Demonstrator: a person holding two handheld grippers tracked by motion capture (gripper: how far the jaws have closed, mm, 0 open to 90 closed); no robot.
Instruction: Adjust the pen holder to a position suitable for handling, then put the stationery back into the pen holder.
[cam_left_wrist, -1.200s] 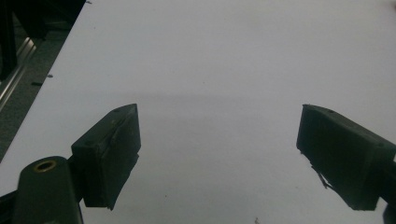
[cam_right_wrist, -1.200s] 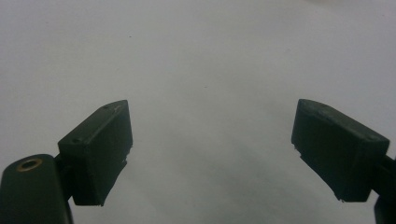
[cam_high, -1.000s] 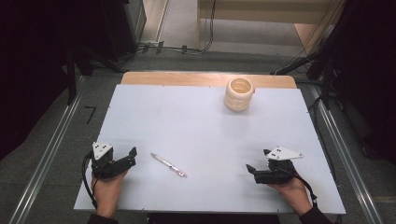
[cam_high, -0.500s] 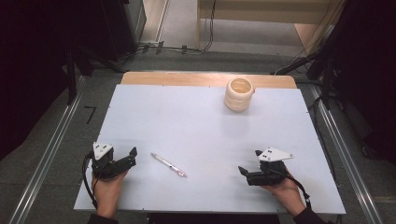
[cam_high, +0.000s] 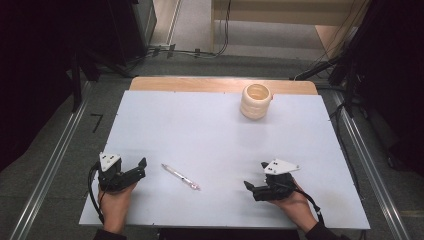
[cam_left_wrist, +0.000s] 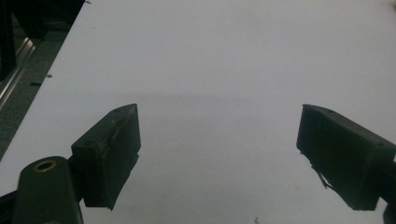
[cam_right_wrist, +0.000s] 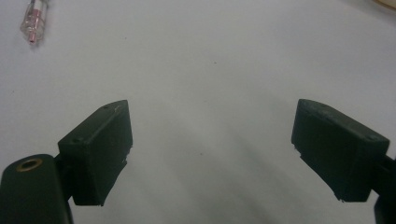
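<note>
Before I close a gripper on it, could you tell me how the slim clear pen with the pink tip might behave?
The slim clear pen with the pink tip lies flat on the white table. Its round barrel would probably roll if nudged sideways. It looks stiff and light, and its smooth plastic may slip between jaws.

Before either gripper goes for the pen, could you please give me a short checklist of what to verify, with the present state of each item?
1. Right gripper open: ok, jaws wide apart, nothing between them.
2. Left gripper open: ok, also empty.
3. Pen free: ok, flat on the table between both grippers, touching neither.
4. Pen within the right gripper's jaws: not ok, its tip sits far up at the left of the right gripper view.
5. Cup out of the way: ok, at the far edge.
</note>
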